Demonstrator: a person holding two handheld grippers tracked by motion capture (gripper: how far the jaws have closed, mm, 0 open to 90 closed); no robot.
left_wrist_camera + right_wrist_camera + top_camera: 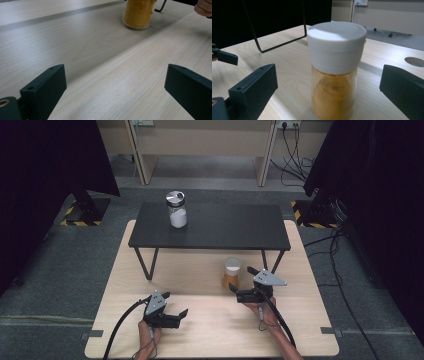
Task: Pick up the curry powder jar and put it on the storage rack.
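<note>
On the near table, our right gripper (240, 282) spreads its jaws around the orange jar (335, 75); our left gripper (176, 306) rests wide apart.

Grey carpet (60, 265) is covering the floor, black curtains (45, 155) are hanging at both sides, and cables (345, 285) are trailing from a wall socket (289, 124).

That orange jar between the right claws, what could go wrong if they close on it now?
The jar is tall and narrow, standing upright on the table. The right gripper is open around it without touching. If one jaw reaches it first, the jar could tip or slide. A grip on the white lid rather than the body might slip. The shelf leg stands close behind, so a hard push could knock the jar against it.
</note>
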